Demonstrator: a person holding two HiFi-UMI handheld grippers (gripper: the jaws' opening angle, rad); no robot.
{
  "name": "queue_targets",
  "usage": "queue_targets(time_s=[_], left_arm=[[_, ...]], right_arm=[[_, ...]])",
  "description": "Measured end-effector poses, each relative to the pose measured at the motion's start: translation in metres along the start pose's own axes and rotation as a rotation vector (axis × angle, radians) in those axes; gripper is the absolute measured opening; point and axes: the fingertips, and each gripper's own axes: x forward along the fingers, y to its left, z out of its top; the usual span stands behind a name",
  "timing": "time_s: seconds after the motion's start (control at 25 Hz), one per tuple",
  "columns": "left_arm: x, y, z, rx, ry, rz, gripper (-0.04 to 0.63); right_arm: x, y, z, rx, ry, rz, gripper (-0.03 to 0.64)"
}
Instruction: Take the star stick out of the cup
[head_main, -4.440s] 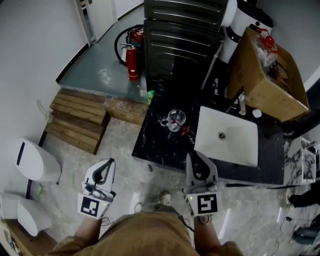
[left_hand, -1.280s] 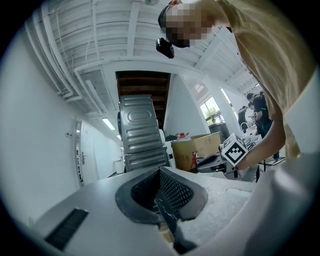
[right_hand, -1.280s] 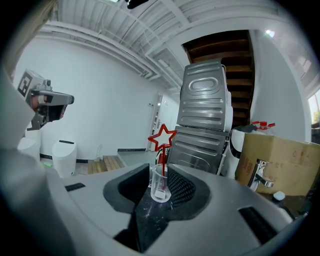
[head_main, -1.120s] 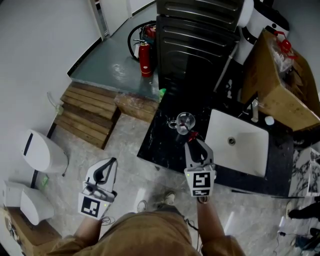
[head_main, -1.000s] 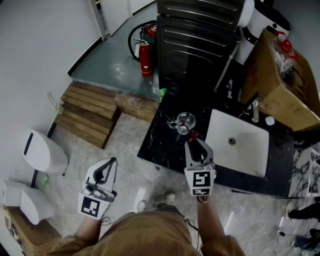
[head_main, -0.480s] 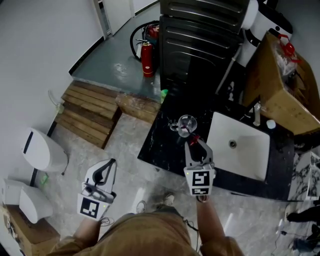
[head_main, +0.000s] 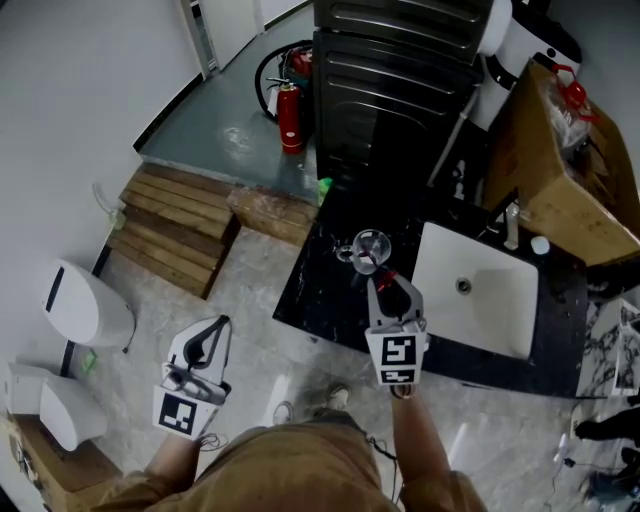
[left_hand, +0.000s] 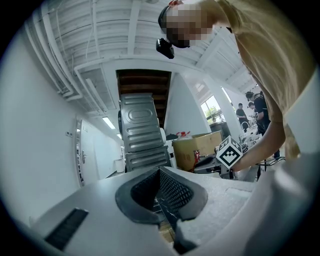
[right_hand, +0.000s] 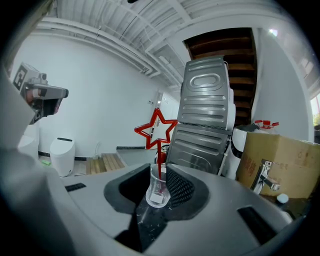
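Note:
A clear cup (head_main: 372, 243) stands on the black counter (head_main: 318, 292), left of the sink. The red star stick (right_hand: 156, 130) stands upright in the cup (right_hand: 158, 190), its star head above the rim. My right gripper (head_main: 388, 283) is just in front of the cup, pointing at it. In the right gripper view its jaws (right_hand: 159, 171) stand open with the cup between the tips; they have just been closing a little, and I see no pad pressing the glass. My left gripper (head_main: 221, 323) hangs low at the left, away from the counter, tips together (left_hand: 159, 170).
A white sink (head_main: 480, 290) sits right of the cup, with a tap (head_main: 514, 222) behind it. A steel cabinet (head_main: 400, 70) and a cardboard box (head_main: 560, 180) stand at the back. A fire extinguisher (head_main: 290, 118), wooden pallets (head_main: 170, 230) and a white bin (head_main: 85, 300) are on the floor at the left.
Since the oldest frame my right gripper has gone forward from near my body to the cup. Over the last second it barely shifted. The left gripper stayed put.

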Motion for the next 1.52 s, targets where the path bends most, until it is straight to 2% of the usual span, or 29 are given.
queue_targets(time_s=[0.44, 1.0, 1.52], left_arm=[[0.009, 0.000, 0.000, 0.002, 0.004, -0.016, 0.000], [0.013, -0.003, -0.003, -0.003, 0.009, -0.028, 0.000], [0.013, 0.000, -0.002, 0.002, 0.016, -0.011, 0.000]], right_arm=[[0.014, 0.002, -0.001, -0.007, 0.005, 0.016, 0.089], [0.023, -0.001, -0.015, 0.015, 0.025, -0.005, 0.084], [0.026, -0.003, -0.015, 0.018, 0.023, -0.002, 0.060]])
